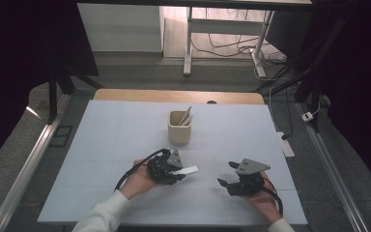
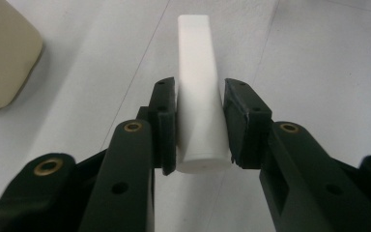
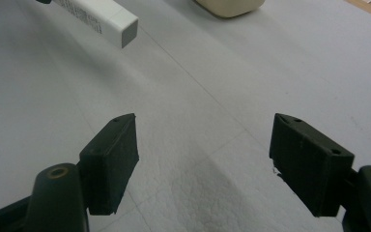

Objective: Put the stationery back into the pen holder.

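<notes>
- Nearest the person, the right gripper (image 1: 228, 183) rests low over the pale table cover (image 1: 116, 140), held in the right hand (image 1: 265, 203) at the near right; its jaws stand spread wide with bare cover between them, as the right gripper view shows (image 3: 203, 159)
- Just to its left, the left gripper (image 1: 176, 175), held in the left hand (image 1: 137, 180) with a white sleeve (image 1: 101, 215) behind it, is pinched on a white stick (image 1: 187, 170)
- In the left gripper view the white stick (image 2: 198, 96) sits between the two black pads (image 2: 164, 121), its round near end level with their back edge and its squared far end reaching out beyond the tips
- In the right gripper view that squared end (image 3: 111, 21) shows at upper left, carrying small print along one side
- Farther off, near the middle of the cover, stands a cream cup (image 1: 179, 127) holding a few slim pale sticks (image 1: 186, 117) that lean to the right
- Beyond the cover the wooden table edge (image 1: 178, 95) shows, then the floor with cables (image 1: 232, 48) and desk legs (image 1: 188, 43)
</notes>
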{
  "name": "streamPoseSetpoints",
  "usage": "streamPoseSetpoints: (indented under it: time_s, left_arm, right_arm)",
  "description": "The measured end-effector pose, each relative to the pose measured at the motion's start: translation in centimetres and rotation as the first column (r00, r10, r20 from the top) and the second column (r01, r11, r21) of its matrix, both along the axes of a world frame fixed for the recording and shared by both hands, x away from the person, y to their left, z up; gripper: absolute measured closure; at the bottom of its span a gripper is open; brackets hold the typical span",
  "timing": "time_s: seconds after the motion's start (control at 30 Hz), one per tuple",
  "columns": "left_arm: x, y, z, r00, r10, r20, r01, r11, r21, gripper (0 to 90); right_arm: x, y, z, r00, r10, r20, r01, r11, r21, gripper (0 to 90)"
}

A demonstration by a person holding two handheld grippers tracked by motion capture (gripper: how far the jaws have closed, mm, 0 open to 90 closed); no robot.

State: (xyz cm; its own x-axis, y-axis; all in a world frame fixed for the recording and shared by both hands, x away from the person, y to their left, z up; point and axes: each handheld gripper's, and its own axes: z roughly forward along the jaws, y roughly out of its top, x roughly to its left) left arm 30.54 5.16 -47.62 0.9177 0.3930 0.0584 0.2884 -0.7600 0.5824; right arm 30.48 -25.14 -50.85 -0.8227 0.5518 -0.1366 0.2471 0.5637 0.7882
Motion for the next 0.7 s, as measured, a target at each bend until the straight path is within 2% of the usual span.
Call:
streamPoseSetpoints:
  time_s: [0.37, 0.7]
  left_arm:
    - [0.0, 0.0, 0.1, 1.0000, 0.005, 0.008, -0.005, 1.0000, -0.007, 66.1]
    - [-0.1, -0.6, 0.0, 0.9999, -0.016, 0.004, 0.016, 0.9998, -0.009, 66.1]
  right_arm:
    - [-0.5, 1.0, 0.3, 0.9993, 0.037, 0.003, -0.037, 0.999, -0.005, 24.9]
    - [-0.8, 1.9, 0.5, 0.9980, 0.063, -0.002, -0.063, 0.998, -0.004, 24.9]
